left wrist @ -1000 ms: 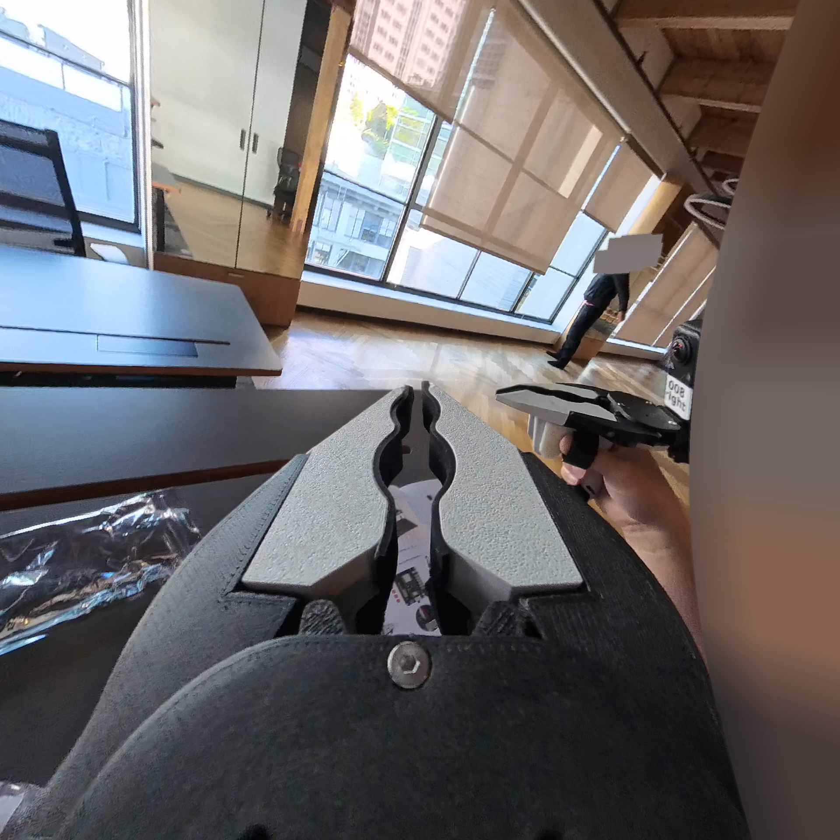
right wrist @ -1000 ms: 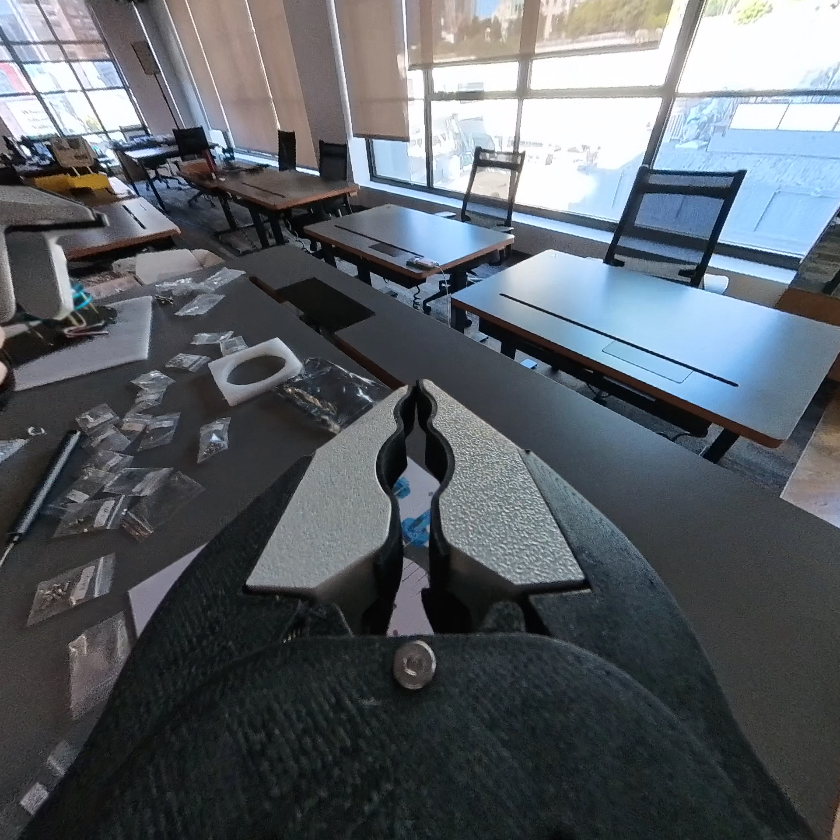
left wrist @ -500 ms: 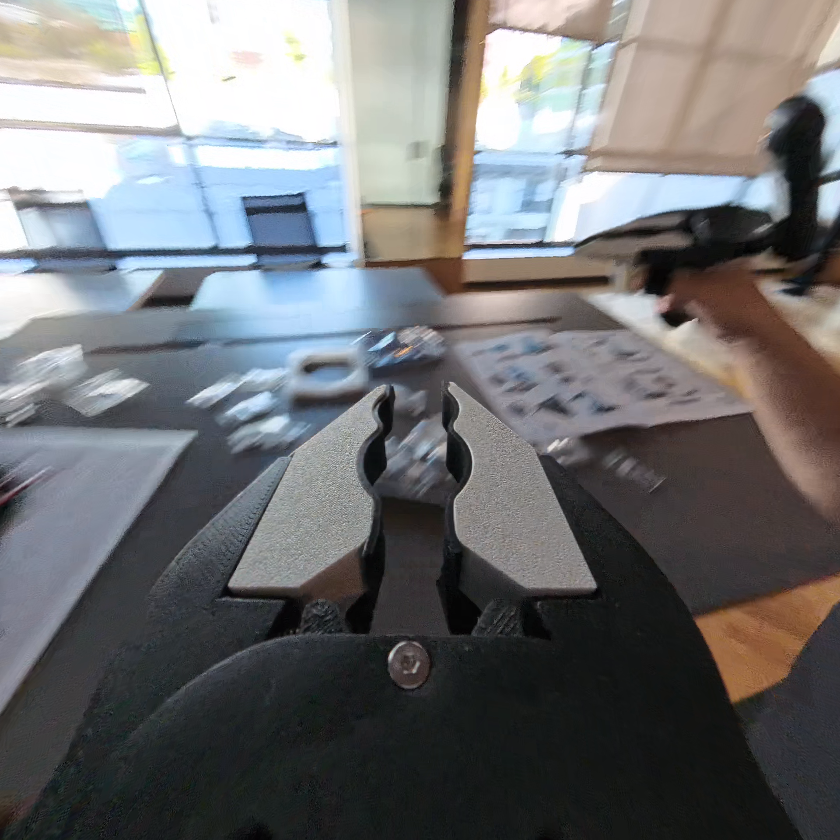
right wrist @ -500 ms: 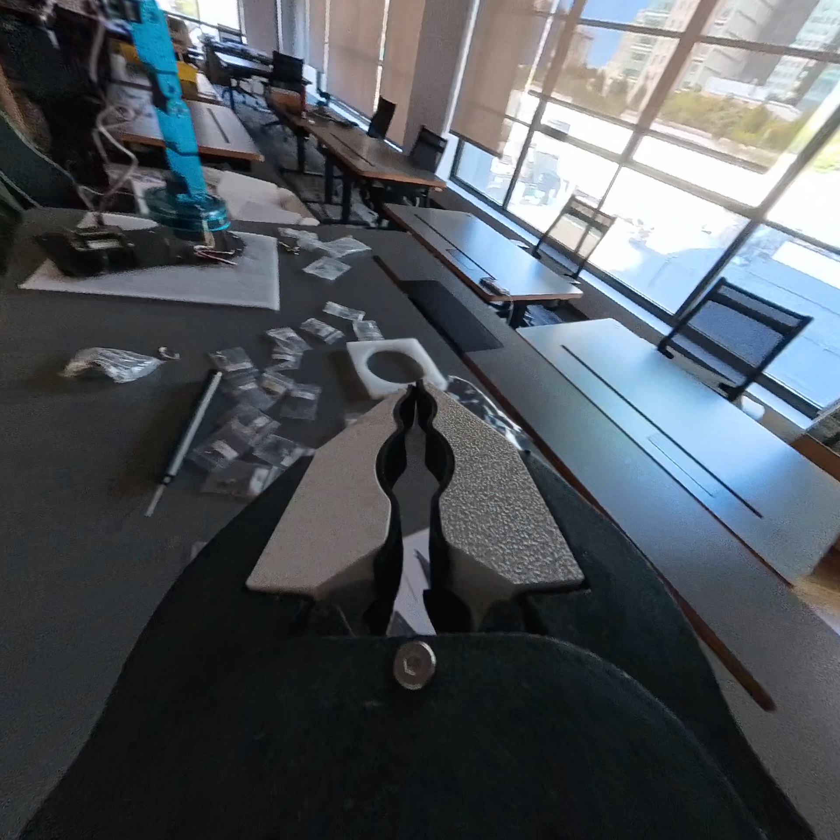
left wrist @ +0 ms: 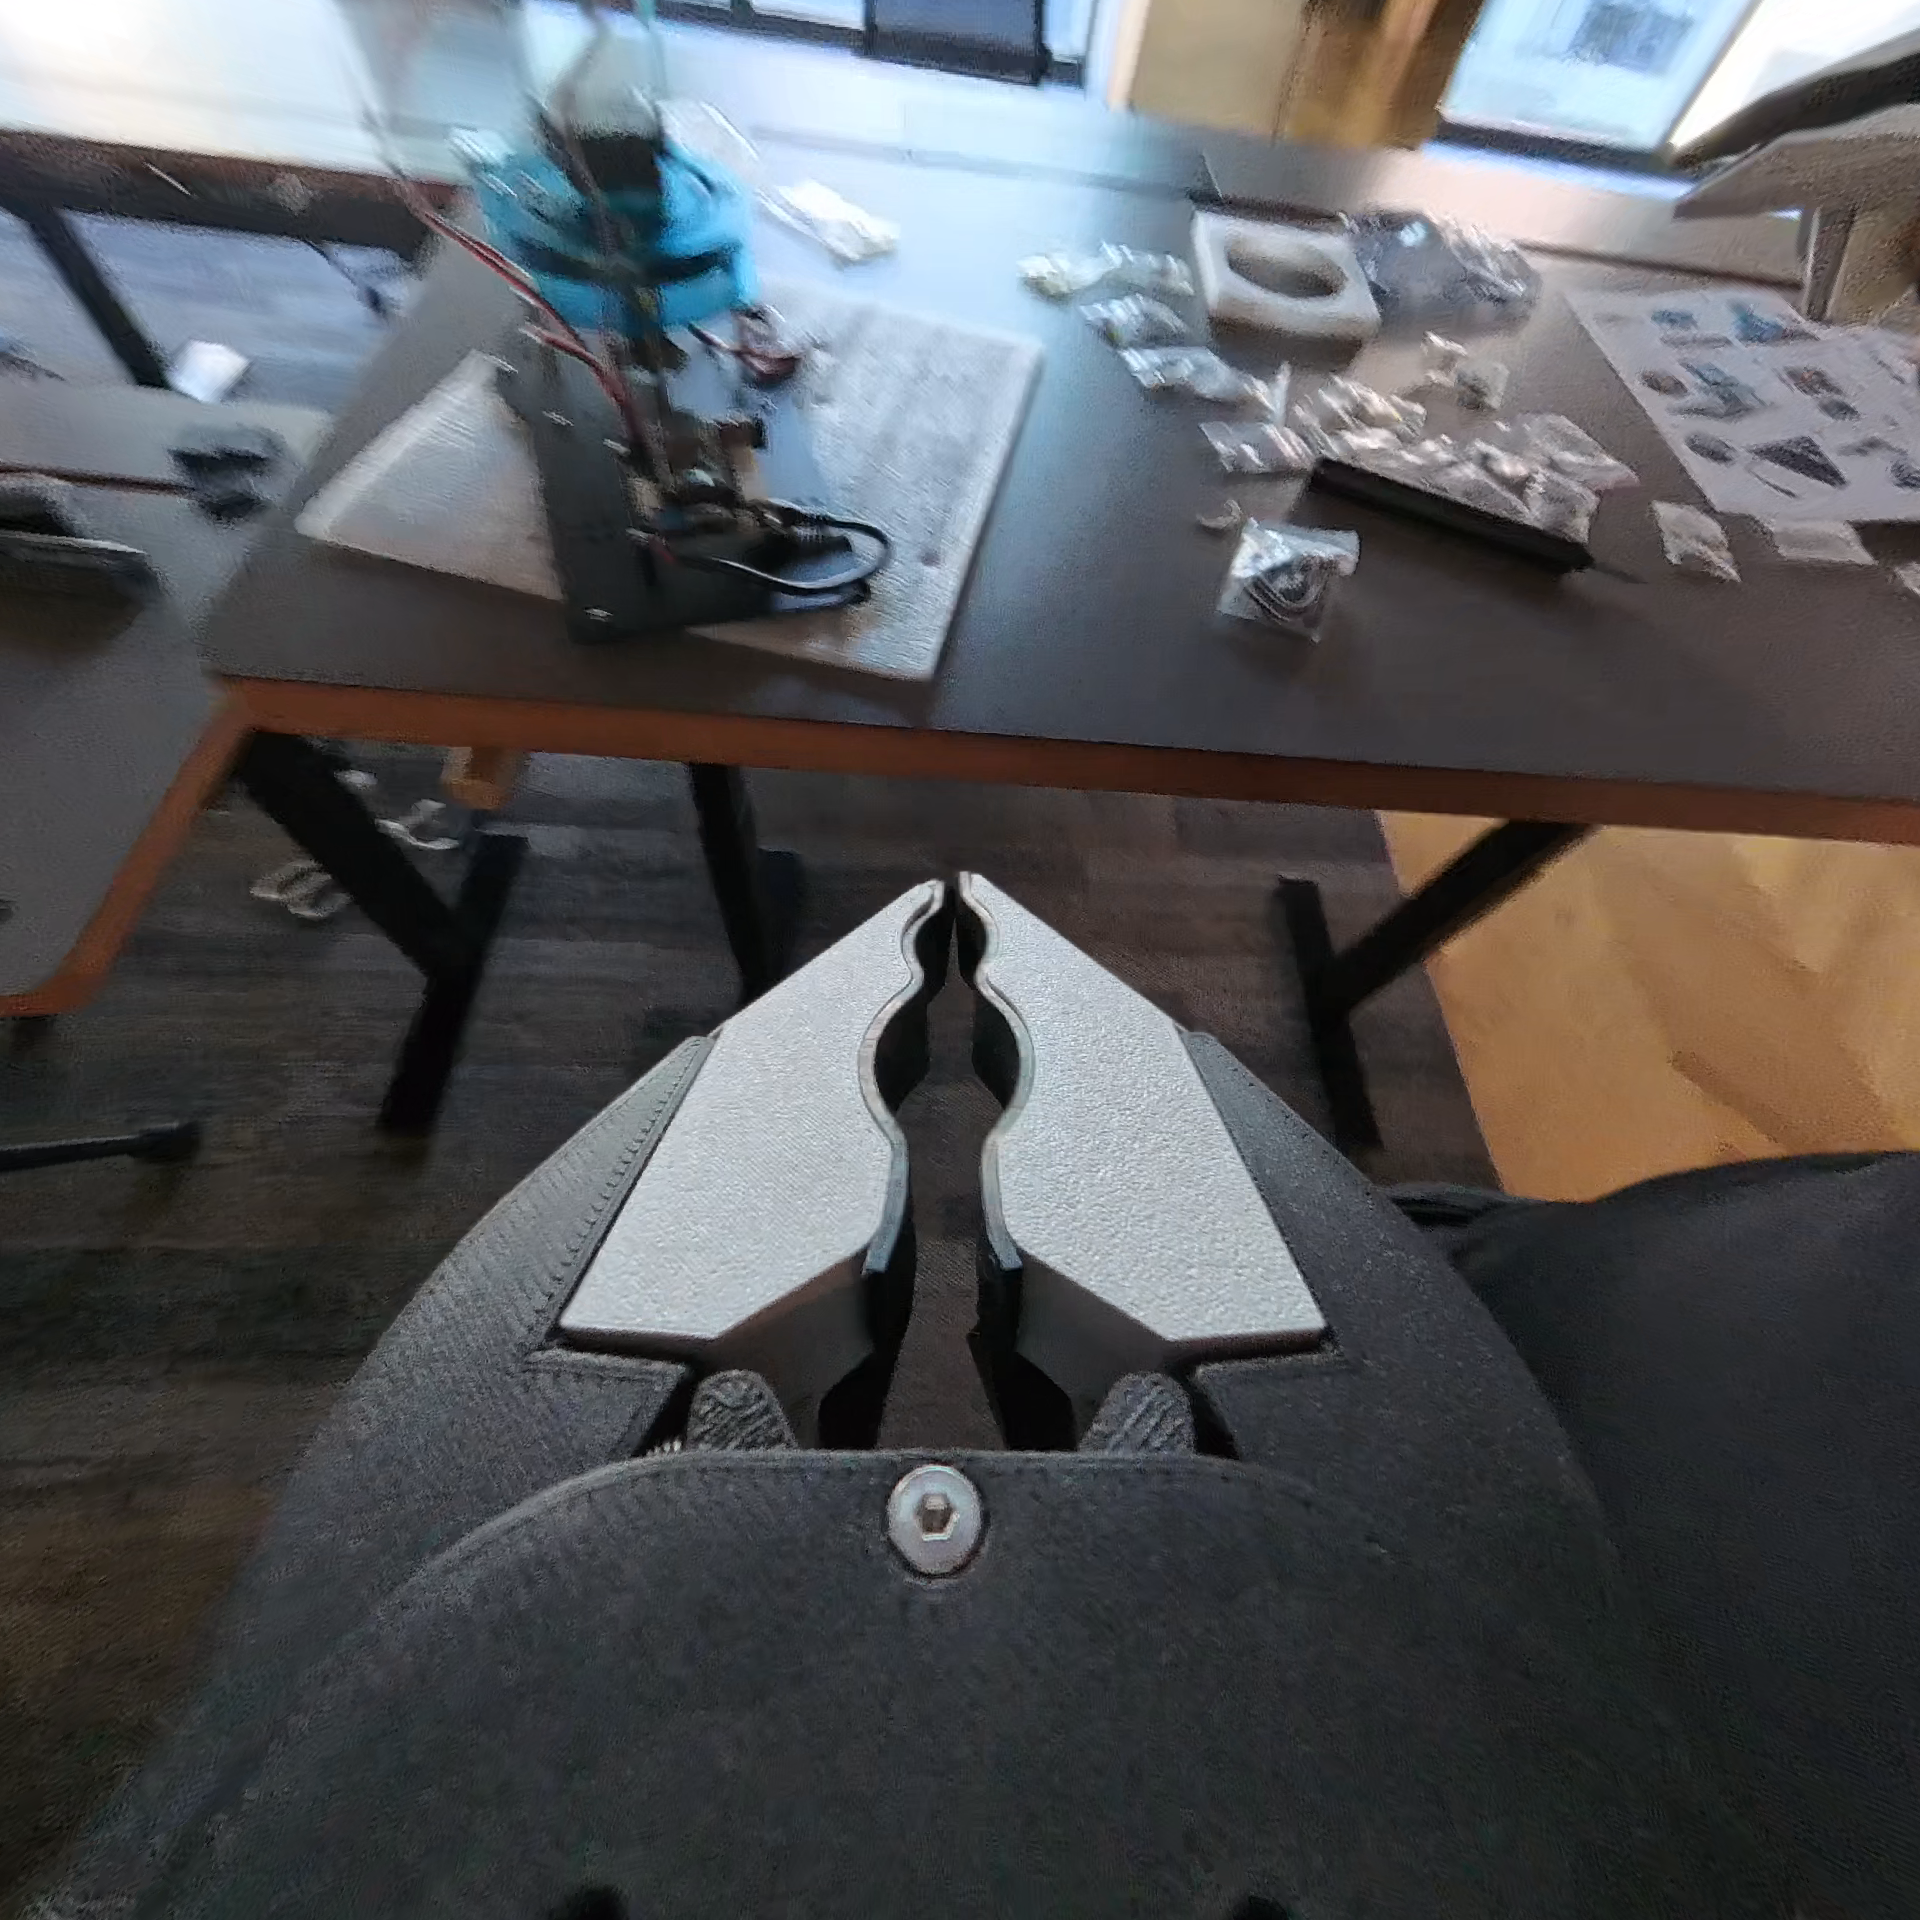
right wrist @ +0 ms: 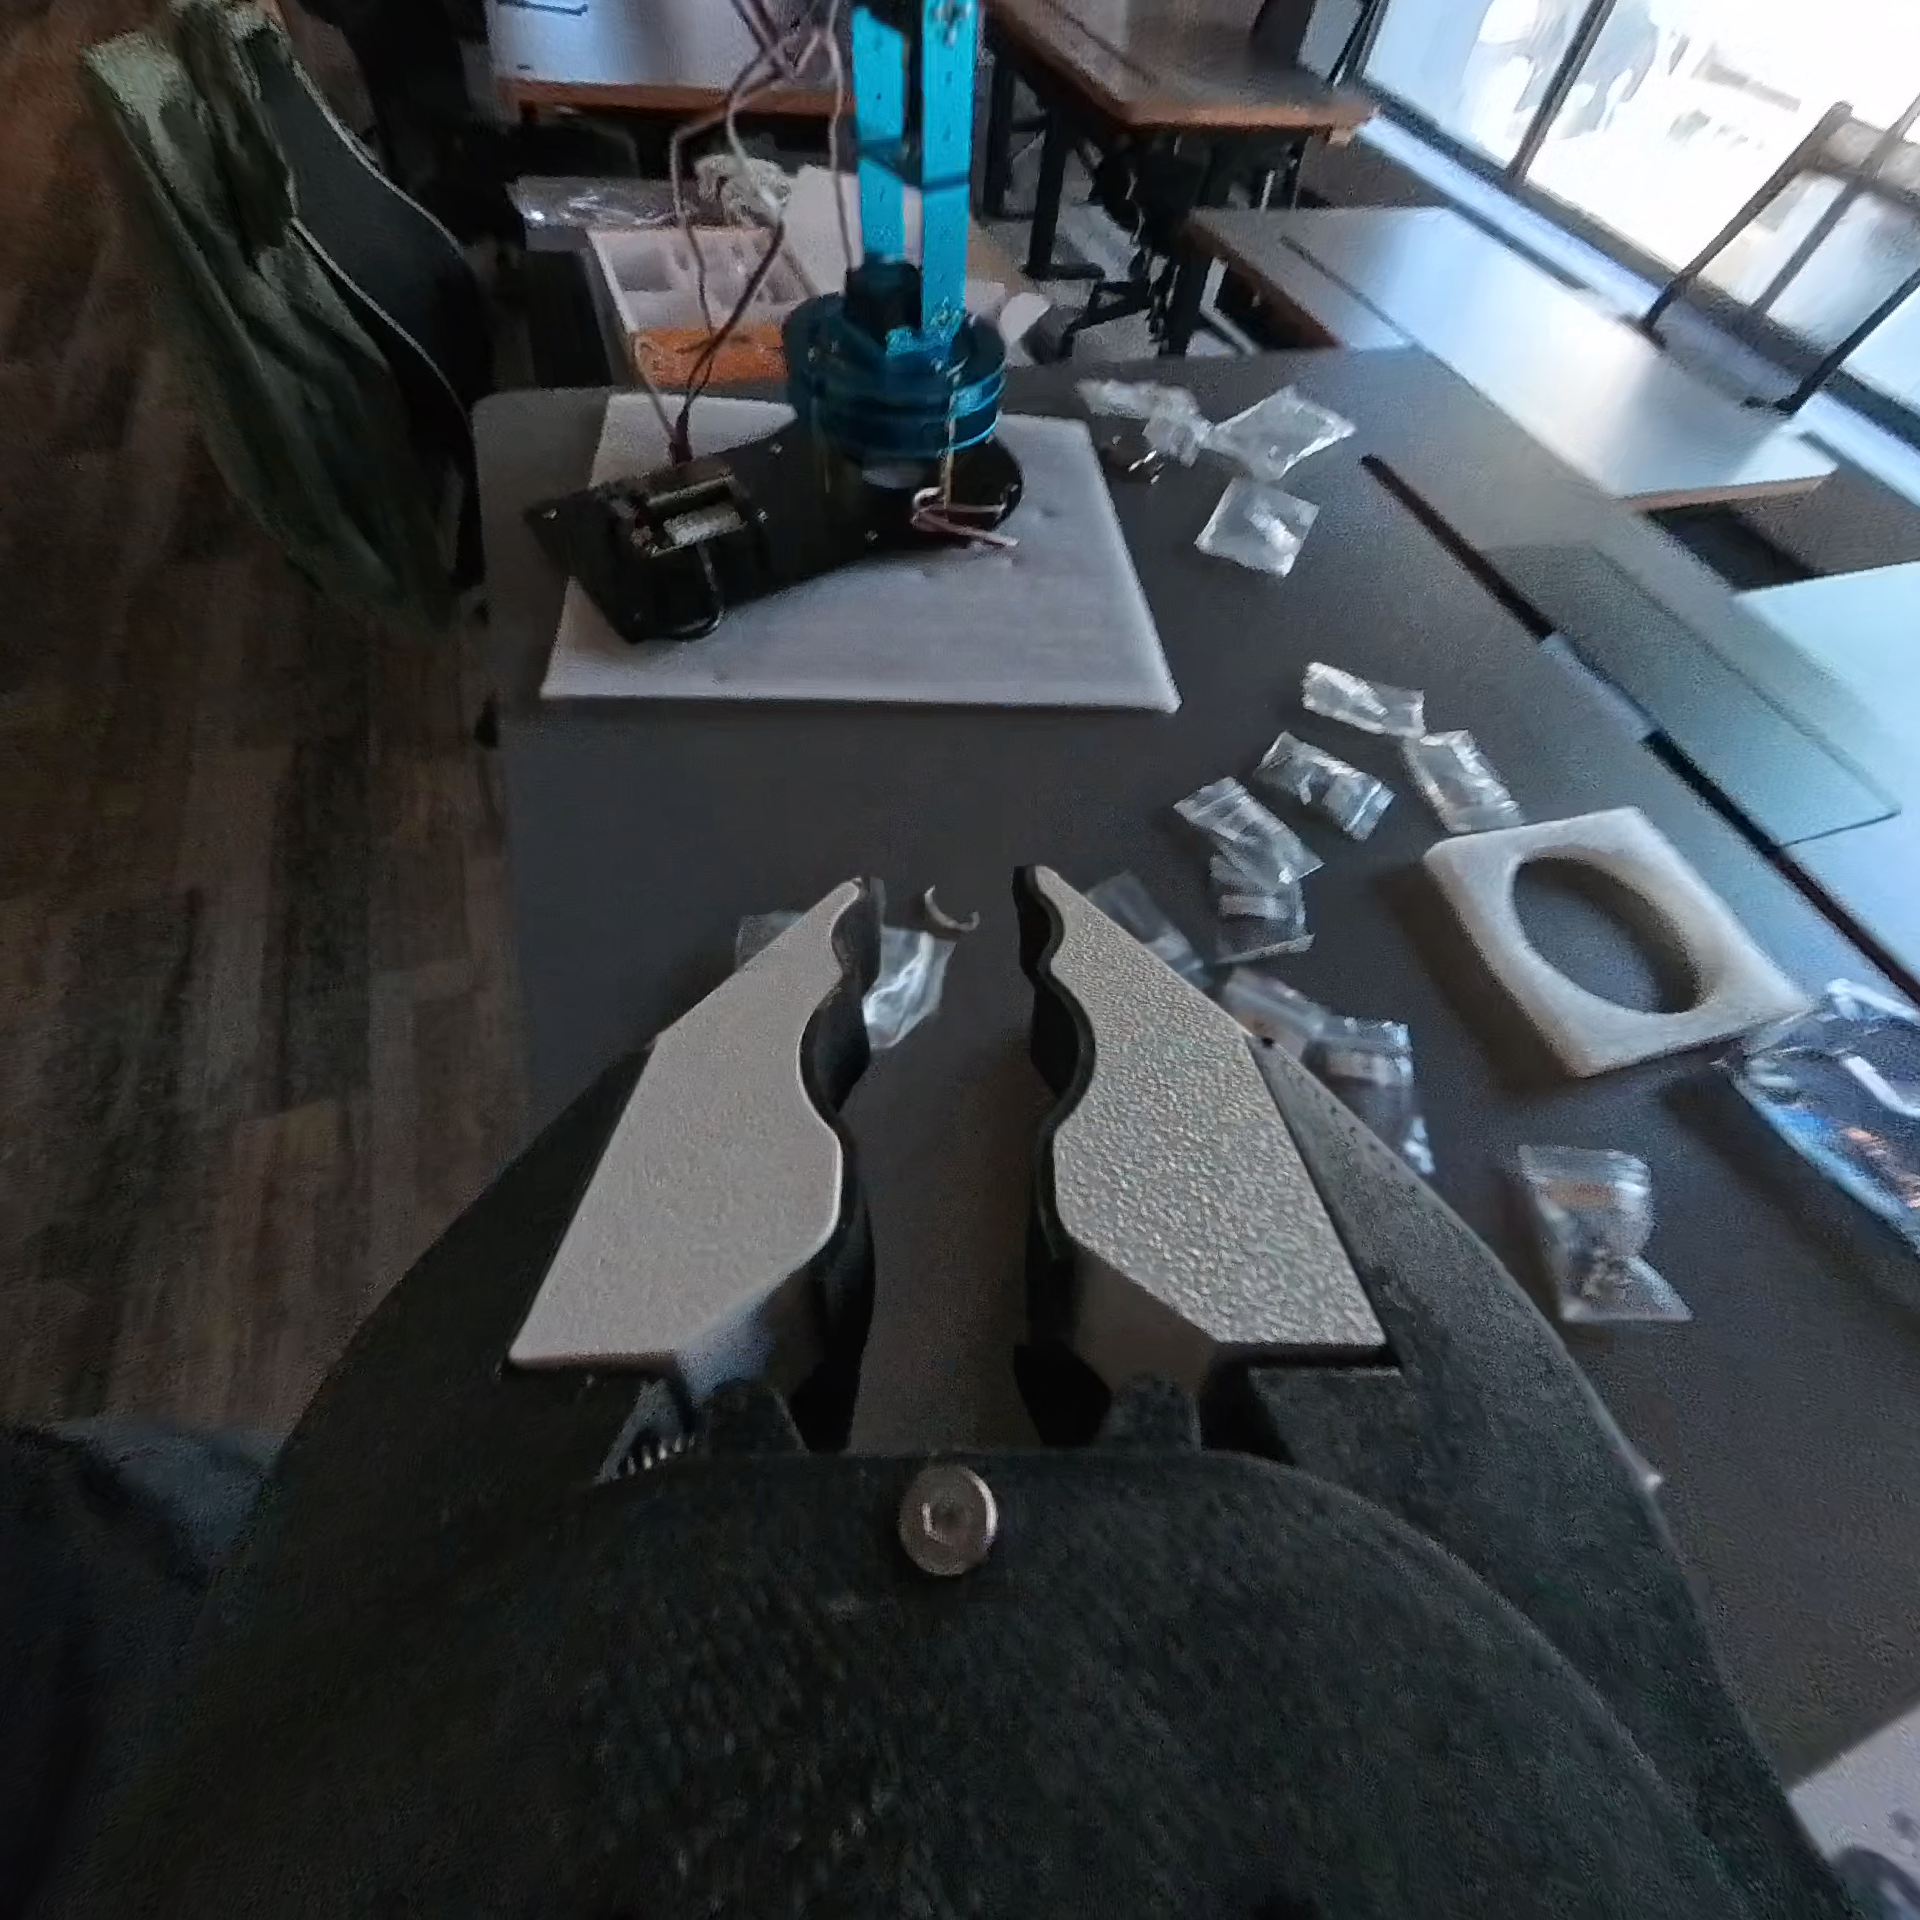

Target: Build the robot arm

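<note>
My left gripper (left wrist: 954, 891) is shut and empty, held off the near edge of a dark table (left wrist: 1091, 644), over the floor. My right gripper (right wrist: 940, 896) is open and empty, just above the same table (right wrist: 790, 790). A small clear plastic bag (right wrist: 906, 982) and a small curved metal clip (right wrist: 949, 911) lie between and just beyond its fingertips. A blue robot-arm kit (right wrist: 899, 343) with wires stands on a black base plate on a white foam sheet (right wrist: 862, 634); it also shows blurred in the left wrist view (left wrist: 623, 249).
Several small clear parts bags (right wrist: 1273, 831) lie scattered on the table. A white foam square with a round hole (right wrist: 1605, 940) lies at right, also in the left view (left wrist: 1283, 270). A printed instruction sheet (left wrist: 1766, 395), other desks (right wrist: 1507, 343) and a chair (right wrist: 312, 343) stand around. Tip to tip, the grippers are about 40 centimetres apart.
The left gripper swung away from the windows, pulled back off the table edge and closed from partly open. The right gripper turned left toward the blue kit and opened.
</note>
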`<state>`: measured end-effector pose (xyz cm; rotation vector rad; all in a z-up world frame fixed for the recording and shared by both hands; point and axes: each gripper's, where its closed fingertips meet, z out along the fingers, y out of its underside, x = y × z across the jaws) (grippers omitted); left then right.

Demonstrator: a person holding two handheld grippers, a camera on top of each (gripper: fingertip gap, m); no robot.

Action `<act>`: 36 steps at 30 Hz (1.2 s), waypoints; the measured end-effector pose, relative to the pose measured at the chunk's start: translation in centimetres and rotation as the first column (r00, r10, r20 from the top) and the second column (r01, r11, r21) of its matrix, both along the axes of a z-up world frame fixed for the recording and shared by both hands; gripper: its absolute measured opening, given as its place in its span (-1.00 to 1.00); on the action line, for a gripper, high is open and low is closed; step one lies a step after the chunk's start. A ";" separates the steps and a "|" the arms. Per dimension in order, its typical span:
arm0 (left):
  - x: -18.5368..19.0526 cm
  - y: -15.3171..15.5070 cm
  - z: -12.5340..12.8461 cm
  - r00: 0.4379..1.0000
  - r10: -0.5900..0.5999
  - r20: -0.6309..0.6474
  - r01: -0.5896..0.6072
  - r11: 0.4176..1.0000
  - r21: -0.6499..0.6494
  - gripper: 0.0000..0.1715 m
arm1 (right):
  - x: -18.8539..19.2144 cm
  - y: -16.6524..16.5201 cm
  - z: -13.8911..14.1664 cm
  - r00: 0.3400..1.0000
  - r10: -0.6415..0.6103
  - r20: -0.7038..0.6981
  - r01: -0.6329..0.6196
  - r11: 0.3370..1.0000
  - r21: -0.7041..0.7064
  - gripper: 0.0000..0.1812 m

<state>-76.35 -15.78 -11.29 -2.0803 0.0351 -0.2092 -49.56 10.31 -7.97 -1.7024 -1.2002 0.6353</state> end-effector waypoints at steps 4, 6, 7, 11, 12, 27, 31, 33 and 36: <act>7.0 8.8 -1.8 0.965 -0.229 0.129 0.232 0.973 -0.004 -0.85 | 0.8 -0.8 -7.1 0.999 0.013 0.033 -0.005 0.972 -0.236 -0.73; 11.5 13.3 -3.0 0.944 -0.307 0.124 0.310 0.951 -0.008 -0.60 | 0.6 0.2 -10.2 0.996 0.021 0.087 0.003 0.964 -0.268 -0.73; 13.4 15.5 -3.9 0.939 -0.328 0.105 0.332 0.943 -0.018 -0.54 | 0.3 0.8 -11.3 0.994 0.029 0.108 0.001 0.966 -0.260 -0.73; 18.5 21.7 -7.6 0.925 -0.376 0.059 0.381 0.917 -0.115 -0.40 | -2.0 2.2 -12.2 0.998 0.043 0.055 -0.022 0.944 -0.330 -0.77; 19.0 22.6 -8.4 0.920 -0.389 0.039 0.390 0.909 -0.150 -0.35 | -2.4 2.5 -12.3 0.998 0.044 0.039 -0.027 0.931 -0.363 -0.78; 20.3 25.8 -10.6 0.795 -0.518 -0.315 0.520 0.850 -0.083 -0.59 | -3.1 2.5 -11.9 0.994 0.047 -0.103 -0.106 0.705 -0.701 -0.75; 20.0 26.2 -8.0 0.797 -0.486 -0.358 0.545 0.835 0.080 -0.60 | -3.1 2.8 -9.9 0.976 0.043 -0.213 -0.194 0.615 -0.765 -0.79; 19.9 26.5 -6.9 0.776 -0.475 -0.415 0.563 0.818 0.116 -0.60 | -3.4 2.7 -8.5 0.959 0.030 -0.283 -0.252 0.549 -0.797 -0.80; 20.1 26.8 -5.5 0.735 -0.454 -0.504 0.592 0.793 0.148 -0.60 | -3.7 3.0 -6.9 0.939 0.021 -0.344 -0.306 0.508 -0.805 -0.82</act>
